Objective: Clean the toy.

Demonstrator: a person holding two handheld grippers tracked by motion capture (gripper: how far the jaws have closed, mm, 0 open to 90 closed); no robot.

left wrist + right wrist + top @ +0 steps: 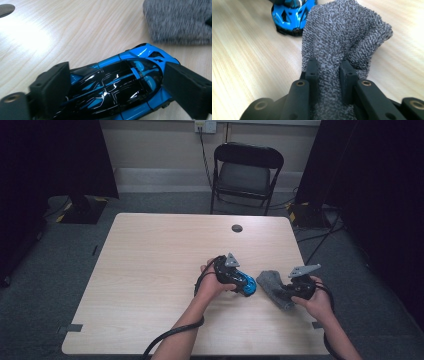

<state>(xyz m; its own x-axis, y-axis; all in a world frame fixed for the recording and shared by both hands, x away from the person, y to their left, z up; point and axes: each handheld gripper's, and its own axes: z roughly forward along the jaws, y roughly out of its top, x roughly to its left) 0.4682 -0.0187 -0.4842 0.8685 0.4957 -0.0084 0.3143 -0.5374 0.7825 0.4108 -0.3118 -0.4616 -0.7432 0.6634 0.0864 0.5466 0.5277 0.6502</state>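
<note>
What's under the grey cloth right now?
The grey cloth, pinched in the right tool, hangs over bare wooden table. The blue toy car sits beside it. Anything beneath its folds is hidden.

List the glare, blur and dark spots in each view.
High view: dim, with black corners at both sides and the table evenly lit. Left gripper view: a washed-out glare patch on the wood at upper left, bright reflections on the toy car, and the grey cloth soft and blurred. Right gripper view: cloth sharp, car slightly soft.

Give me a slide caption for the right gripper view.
Right gripper pinches a grey knitted cloth above the wooden table, blue toy car just behind.
</note>
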